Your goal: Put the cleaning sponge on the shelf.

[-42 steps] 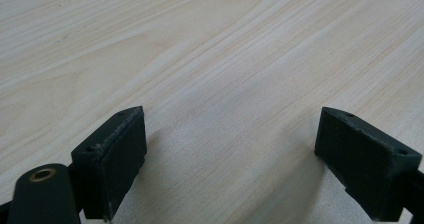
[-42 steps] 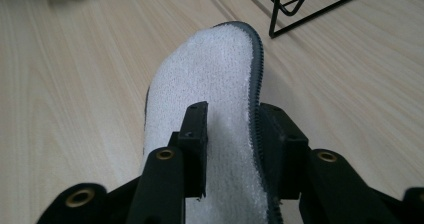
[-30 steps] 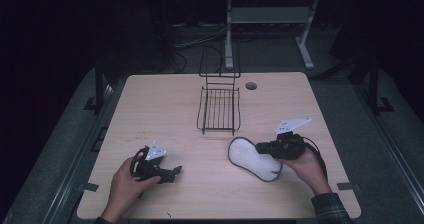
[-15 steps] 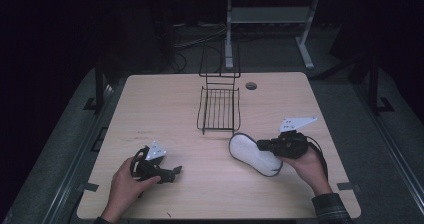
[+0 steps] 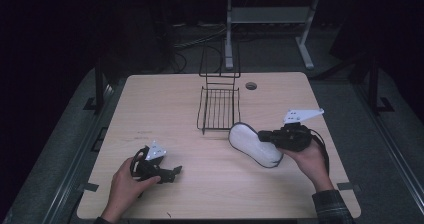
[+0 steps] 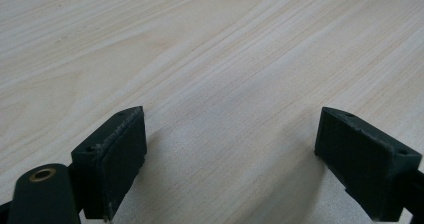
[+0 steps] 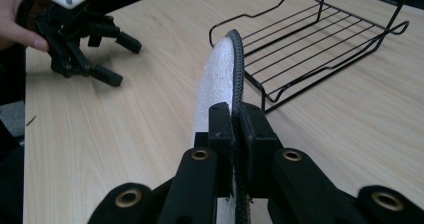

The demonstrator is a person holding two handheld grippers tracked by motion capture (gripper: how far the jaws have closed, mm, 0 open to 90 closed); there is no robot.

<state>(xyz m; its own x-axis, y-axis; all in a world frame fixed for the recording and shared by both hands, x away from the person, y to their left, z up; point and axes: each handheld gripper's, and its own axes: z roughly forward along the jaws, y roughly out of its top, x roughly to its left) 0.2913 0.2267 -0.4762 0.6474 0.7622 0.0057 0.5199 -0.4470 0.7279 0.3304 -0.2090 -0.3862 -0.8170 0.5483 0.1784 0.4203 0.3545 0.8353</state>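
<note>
Right gripper (image 5: pixel 265 136) clamps the white insole (image 5: pixel 254 145) beside the bare wire rack (image 5: pixel 218 109) on the table (image 5: pixel 165 104); left gripper (image 6: pixel 230 159) gapes over plain wood; right gripper view: jaws pinch the insole's edge, rack holding nothing.

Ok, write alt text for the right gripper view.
The right hand-held gripper is shut on the edge of a white, dark-rimmed flat insole, held on edge above the pale wooden table. A black wire rack stands just beyond; the left hand-held gripper rests farther off.
</note>
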